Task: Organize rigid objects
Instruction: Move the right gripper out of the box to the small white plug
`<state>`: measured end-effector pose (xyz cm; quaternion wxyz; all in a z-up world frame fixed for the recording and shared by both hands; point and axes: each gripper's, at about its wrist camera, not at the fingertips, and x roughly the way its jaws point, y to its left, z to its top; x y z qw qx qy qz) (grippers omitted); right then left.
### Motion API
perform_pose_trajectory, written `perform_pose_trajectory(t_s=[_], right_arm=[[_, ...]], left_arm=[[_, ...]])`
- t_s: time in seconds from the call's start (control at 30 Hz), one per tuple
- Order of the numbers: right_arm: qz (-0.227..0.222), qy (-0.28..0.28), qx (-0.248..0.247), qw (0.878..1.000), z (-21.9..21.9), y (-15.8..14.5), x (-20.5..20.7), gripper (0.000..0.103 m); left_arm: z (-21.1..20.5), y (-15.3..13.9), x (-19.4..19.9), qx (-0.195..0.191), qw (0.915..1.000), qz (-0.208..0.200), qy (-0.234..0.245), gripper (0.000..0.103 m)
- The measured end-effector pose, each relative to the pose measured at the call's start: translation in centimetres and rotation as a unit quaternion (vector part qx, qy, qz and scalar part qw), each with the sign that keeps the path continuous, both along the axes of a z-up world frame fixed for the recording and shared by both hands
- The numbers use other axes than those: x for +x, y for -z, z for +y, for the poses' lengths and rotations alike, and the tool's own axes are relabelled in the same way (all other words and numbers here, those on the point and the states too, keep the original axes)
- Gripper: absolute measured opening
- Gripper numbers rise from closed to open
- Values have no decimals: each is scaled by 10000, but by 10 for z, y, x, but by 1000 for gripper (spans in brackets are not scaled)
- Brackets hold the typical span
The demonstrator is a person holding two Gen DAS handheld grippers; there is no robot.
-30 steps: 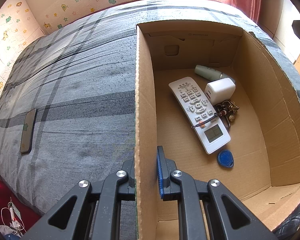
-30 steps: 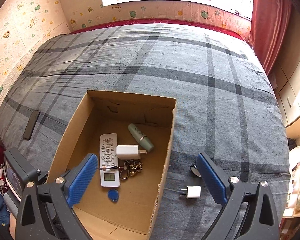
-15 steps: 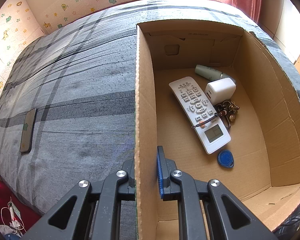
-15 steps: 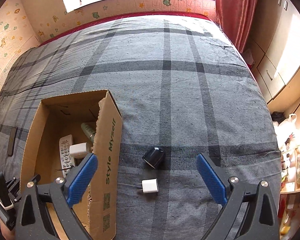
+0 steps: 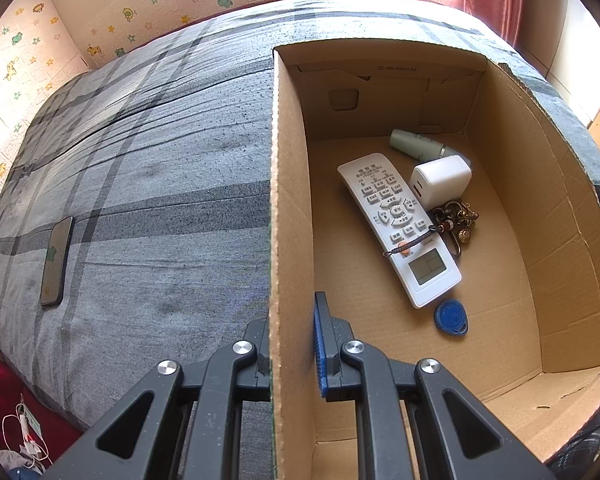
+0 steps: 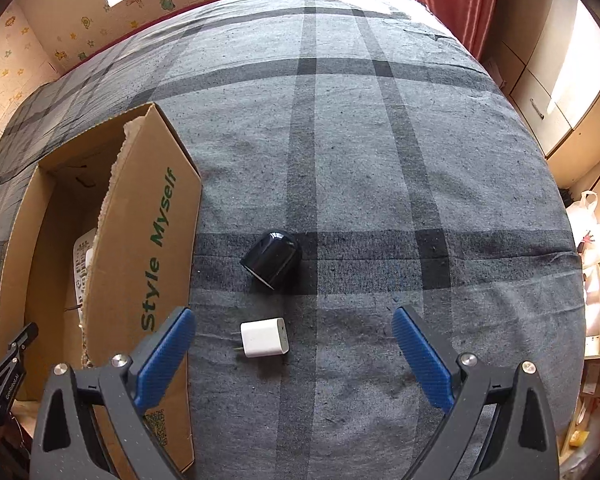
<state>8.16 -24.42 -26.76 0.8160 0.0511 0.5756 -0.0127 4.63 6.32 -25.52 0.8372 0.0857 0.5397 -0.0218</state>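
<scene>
The left gripper (image 5: 292, 344) has its jaws closed on the side wall of the cardboard box (image 5: 290, 200), holding it firm on the bed (image 6: 380, 140). The right gripper (image 6: 294, 354) hangs with jaws wide open and empty above the white charger (image 6: 264, 337), which lies on the bed just beside the box and near a black cap (image 6: 271, 258). I judge the step in hand is picking up the charger: the jaws must go lower, close on its two sides, then carry it into the box beside the remote (image 5: 398, 226).
</scene>
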Motion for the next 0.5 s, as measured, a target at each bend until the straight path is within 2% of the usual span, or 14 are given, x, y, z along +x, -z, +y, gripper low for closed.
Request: perform_pose_trajectory(t_s=[0.33, 0.43, 0.5], right_arm=[[266, 0, 150, 9995, 2, 29, -1, 98], [371, -30, 191, 9991, 5, 38, 0, 90], [466, -16, 247, 9986, 5, 43, 2, 81]], left_arm=[[1, 0, 0, 3, 10000, 3, -9, 14], [1, 0, 0, 1, 10000, 2, -8, 14], [1, 0, 0, 5, 10000, 5, -2, 14]])
